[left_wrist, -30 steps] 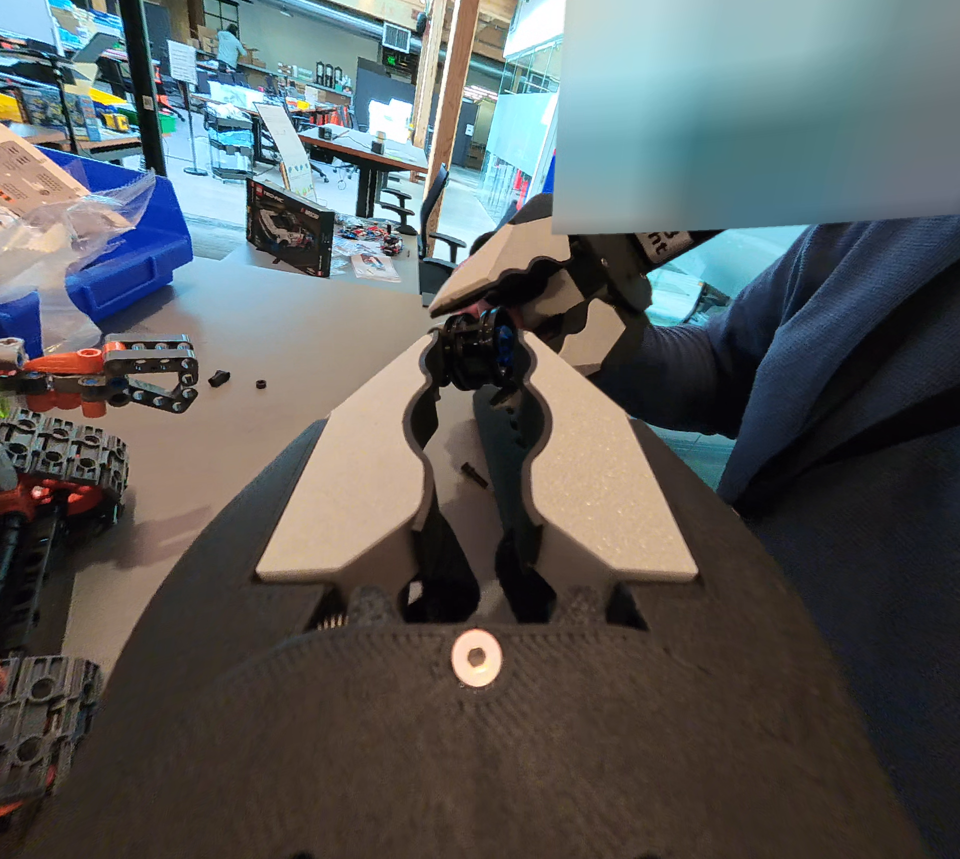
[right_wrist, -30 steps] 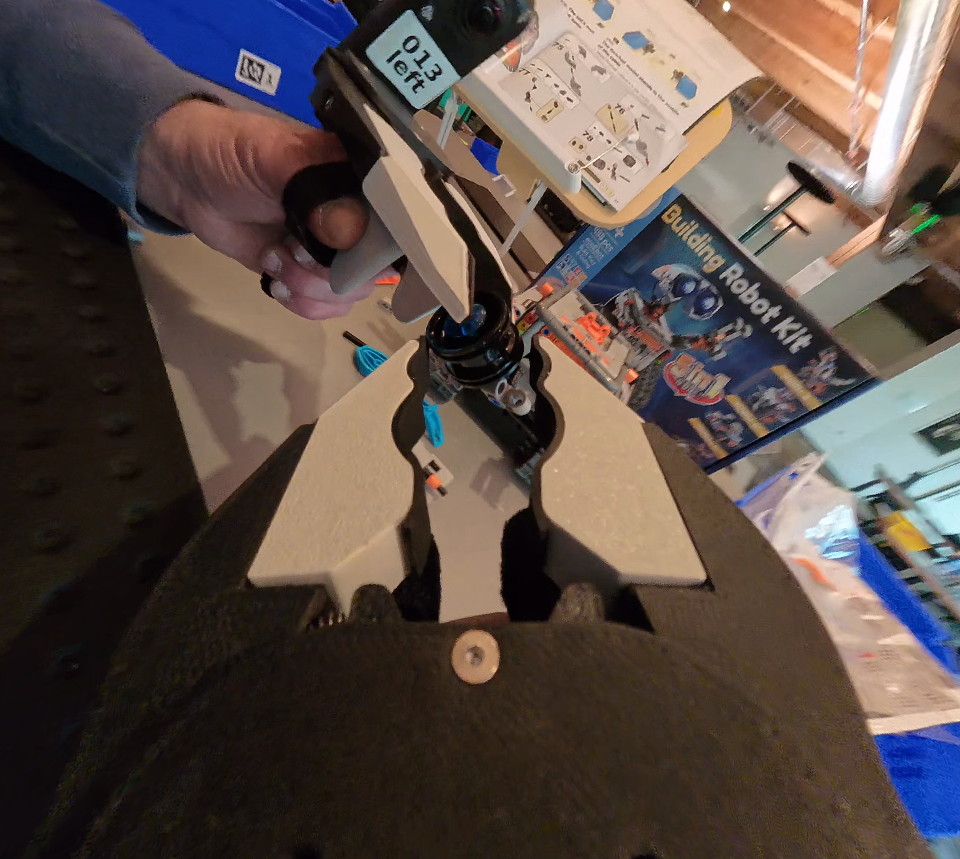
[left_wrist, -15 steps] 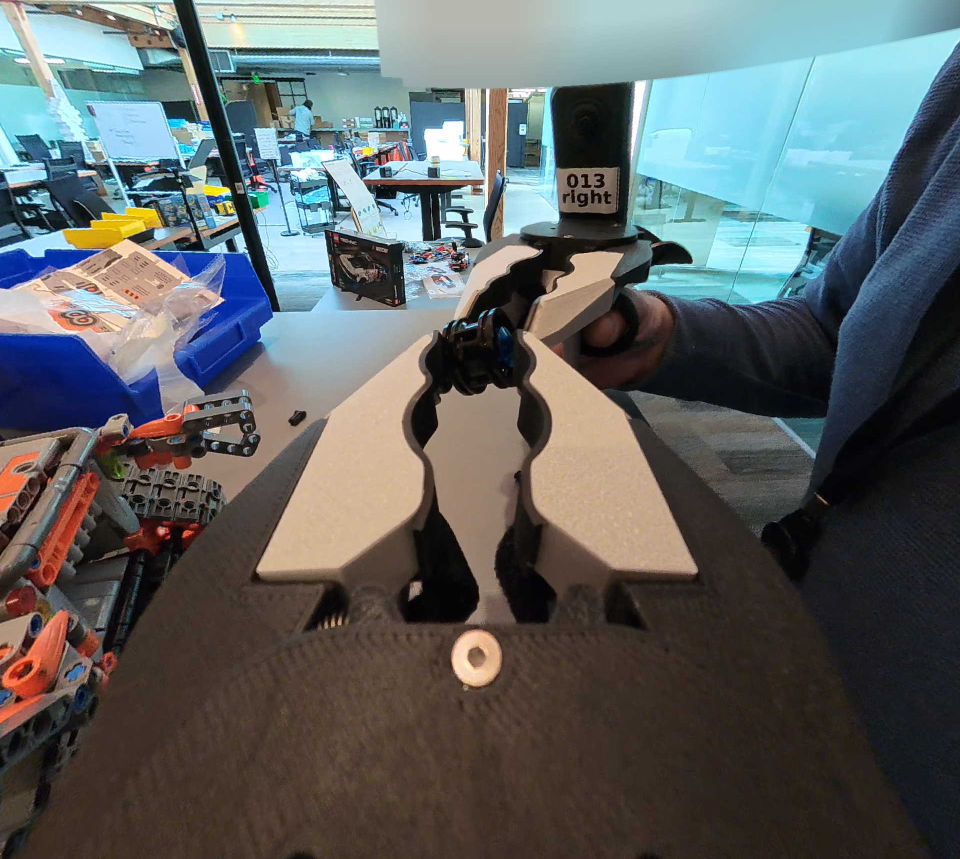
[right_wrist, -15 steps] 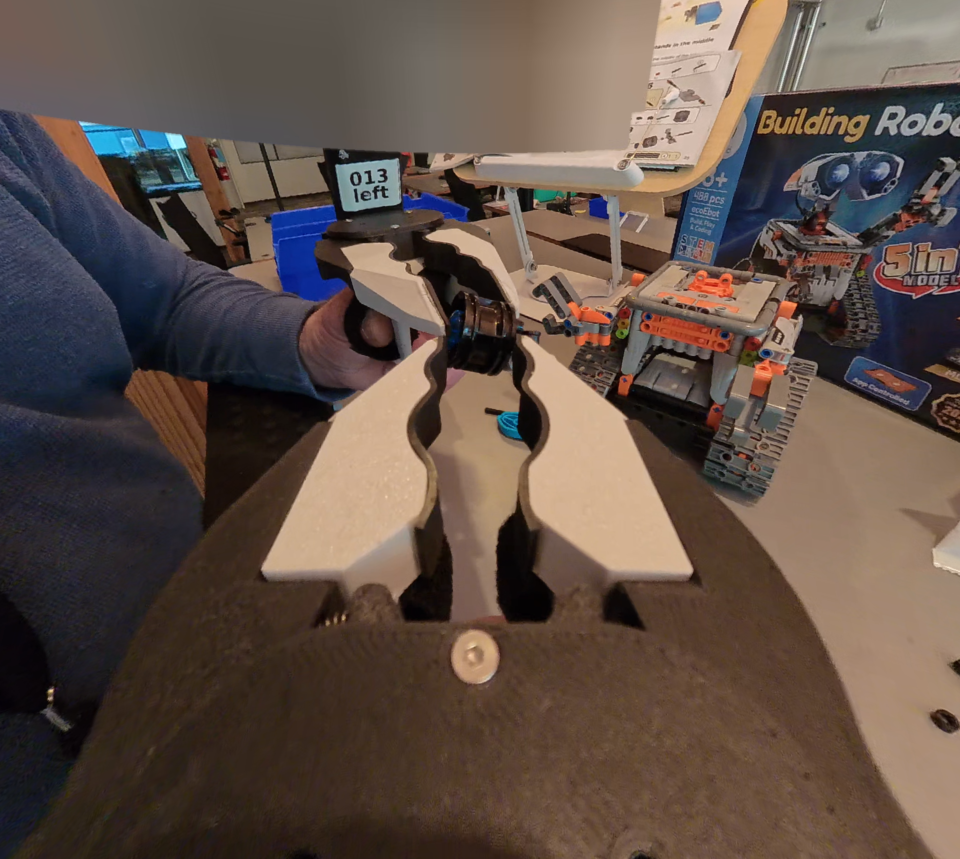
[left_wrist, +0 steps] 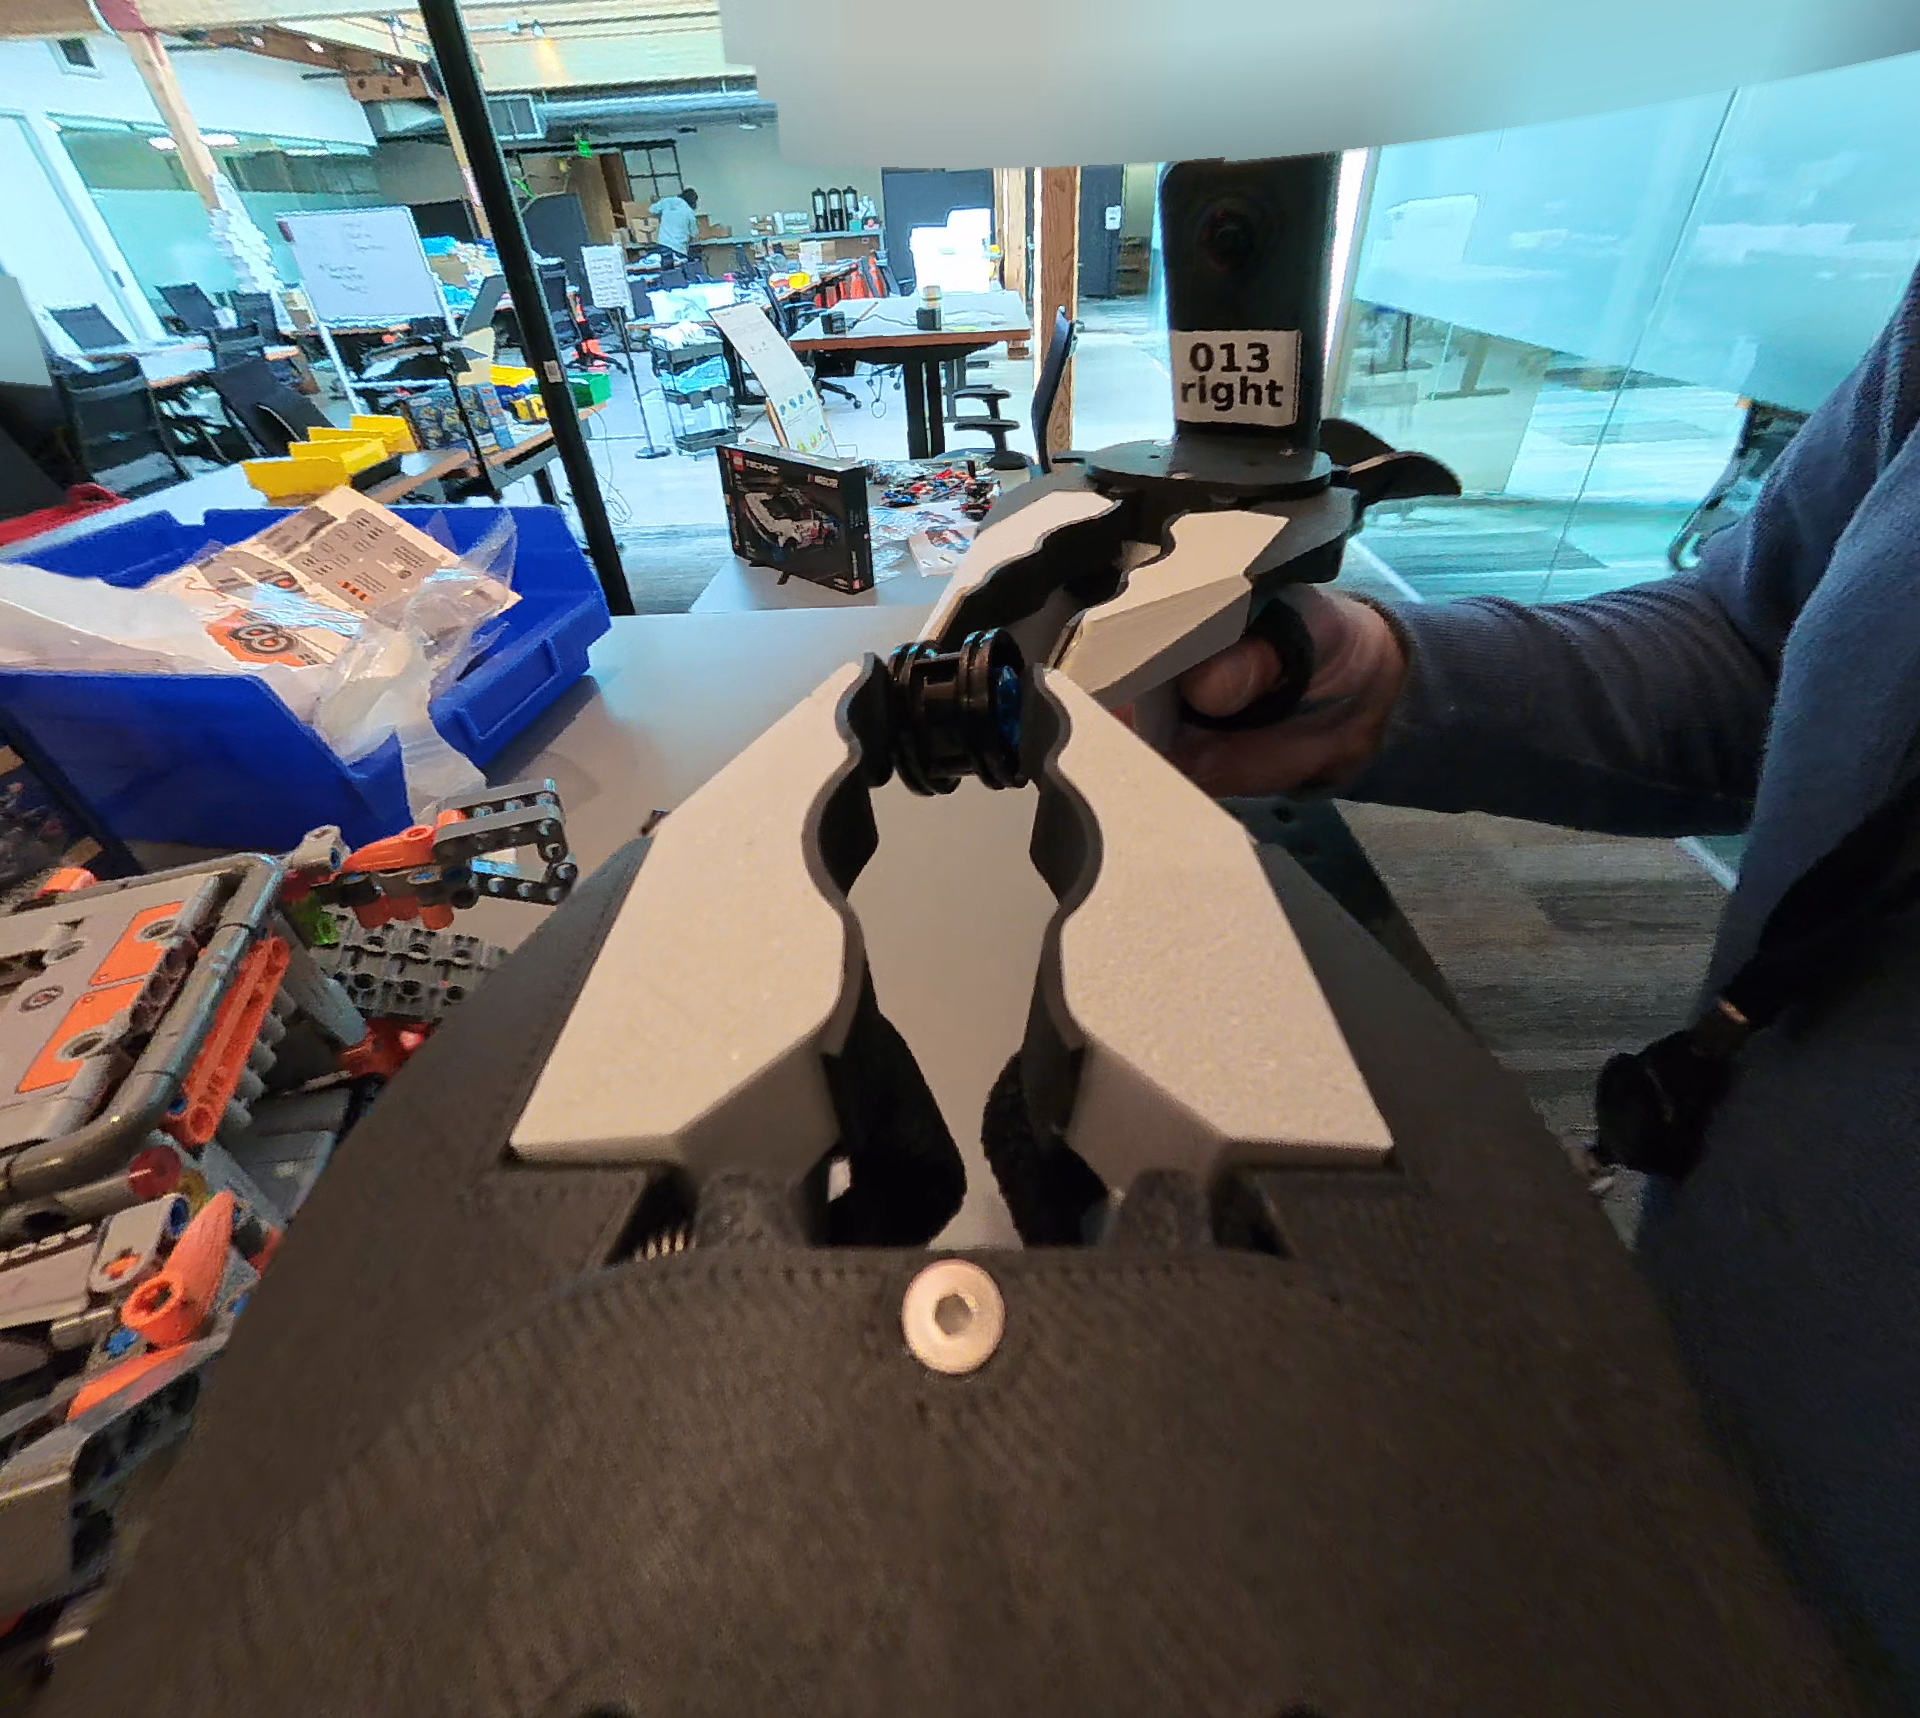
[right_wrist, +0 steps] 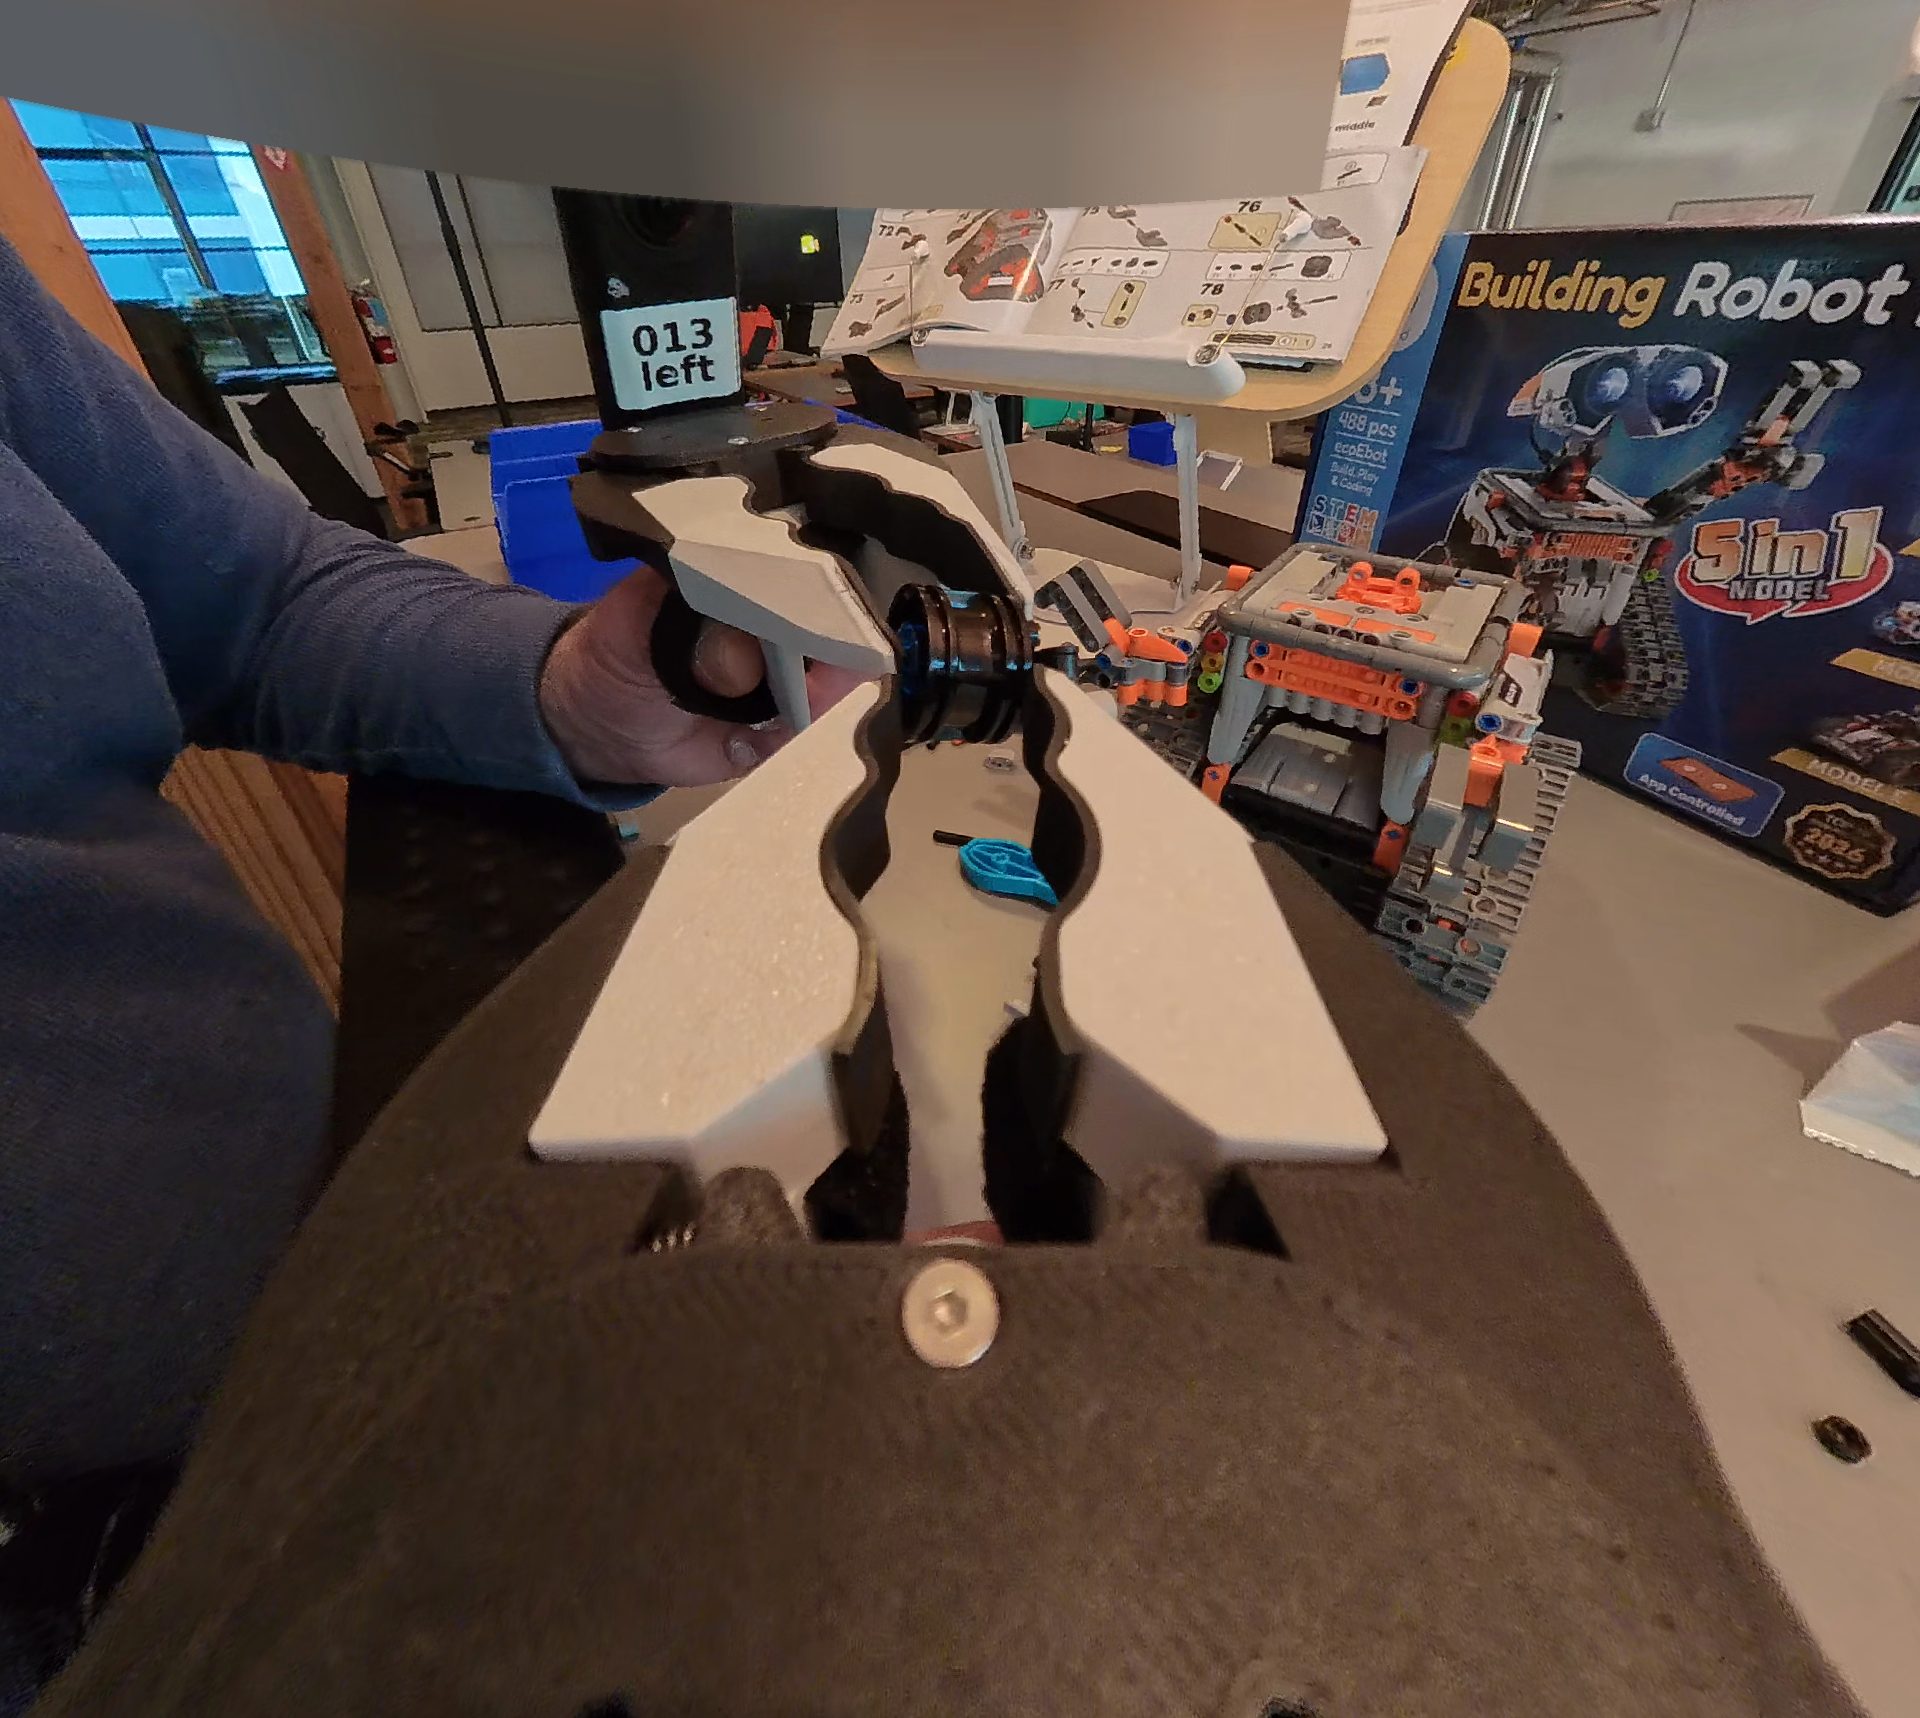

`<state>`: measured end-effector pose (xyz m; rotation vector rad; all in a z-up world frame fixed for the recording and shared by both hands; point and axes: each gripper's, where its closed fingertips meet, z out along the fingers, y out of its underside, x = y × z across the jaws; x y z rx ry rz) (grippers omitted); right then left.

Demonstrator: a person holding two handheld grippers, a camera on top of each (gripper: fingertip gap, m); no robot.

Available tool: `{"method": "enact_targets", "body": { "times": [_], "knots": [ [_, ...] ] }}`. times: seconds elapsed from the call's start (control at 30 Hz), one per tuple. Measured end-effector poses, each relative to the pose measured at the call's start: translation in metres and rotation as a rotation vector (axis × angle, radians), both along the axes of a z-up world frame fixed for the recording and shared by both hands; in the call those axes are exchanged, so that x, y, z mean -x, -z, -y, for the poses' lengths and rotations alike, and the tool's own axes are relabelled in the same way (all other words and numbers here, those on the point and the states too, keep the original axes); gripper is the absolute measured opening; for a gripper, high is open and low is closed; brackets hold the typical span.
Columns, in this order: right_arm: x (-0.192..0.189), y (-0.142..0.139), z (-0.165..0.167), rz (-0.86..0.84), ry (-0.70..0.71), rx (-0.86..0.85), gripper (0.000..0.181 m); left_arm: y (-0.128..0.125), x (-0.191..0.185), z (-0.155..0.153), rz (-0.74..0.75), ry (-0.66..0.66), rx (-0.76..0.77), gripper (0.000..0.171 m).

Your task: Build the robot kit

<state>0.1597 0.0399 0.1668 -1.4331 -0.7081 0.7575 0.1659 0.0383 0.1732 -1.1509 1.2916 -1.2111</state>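
Black wheel hub [left_wrist: 951,718] being held in mid-air above the table [right_wrist: 1662,993], pinched at once between the narrowed fingers of the left gripper [left_wrist: 956,681] and the right gripper [right_wrist: 961,697]; hanging apart from the orange-and-grey tracked robot model [right_wrist: 1371,660] standing nearby.

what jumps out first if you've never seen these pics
Two grippers meet tip to tip over the grey table, both pinching one small black wheel hub: the left gripper and the right gripper. Behind them stands an orange-and-grey tracked robot model beside its blue kit box.
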Motion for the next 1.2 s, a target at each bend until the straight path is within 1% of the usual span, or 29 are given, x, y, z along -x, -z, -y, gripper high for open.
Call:
{"method": "enact_targets", "body": {
  "times": [0.07, 0.1, 0.17, 0.23, 0.3, 0.37, 0.47, 0.6, 0.77, 0.93, 1.1, 1.2],
  "knots": [
    [0.0, -0.003, 0.002, -0.001, -0.003, -0.046, 0.021, -0.003, 0.001, 0.002, -0.001, 0.022, -0.029, 0.024],
    [0.0, -0.003, 0.003, 0.029, 0.013, -0.088, 0.021, -0.003, 0.001, 0.003, -0.008, 0.032, -0.055, 0.025],
    [0.002, -0.004, 0.007, 0.114, 0.03, -0.17, 0.02, -0.002, 0.003, 0.008, -0.016, 0.05, -0.115, 0.025],
    [0.003, -0.006, 0.012, 0.186, 0.048, -0.244, 0.018, -0.003, 0.005, 0.011, -0.022, 0.083, -0.124, 0.026],
    [0.005, -0.003, 0.014, 0.306, 0.084, -0.327, 0.018, 0.001, 0.006, 0.013, -0.049, 0.102, -0.161, 0.026],
    [0.006, -0.002, 0.018, 0.37, 0.088, -0.363, 0.018, 0.002, 0.007, 0.017, -0.062, 0.119, -0.184, 0.025],
    [0.006, -0.002, 0.022, 0.453, 0.106, -0.42, 0.018, 0.003, 0.007, 0.021, -0.065, 0.112, -0.261, 0.025],
    [0.006, -0.001, 0.026, 0.473, 0.104, -0.44, 0.018, 0.004, 0.007, 0.024, -0.09, 0.116, -0.319, 0.025],
    [0.004, 0.001, 0.027, 0.406, 0.07, -0.399, 0.018, 0.009, 0.008, 0.026, -0.122, 0.138, -0.328, 0.028],
    [0.005, 0.003, 0.029, 0.411, 0.066, -0.408, 0.018, 0.012, 0.01, 0.026, -0.151, 0.139, -0.378, 0.026],
    [0.007, 0.005, 0.03, 0.463, 0.081, -0.442, 0.018, 0.018, 0.01, 0.026, -0.18, 0.108, -0.472, 0.025],
    [0.007, 0.008, 0.031, 0.504, 0.093, -0.463, 0.017, 0.021, 0.008, 0.026, -0.201, 0.088, -0.492, 0.025]
  ]
}}
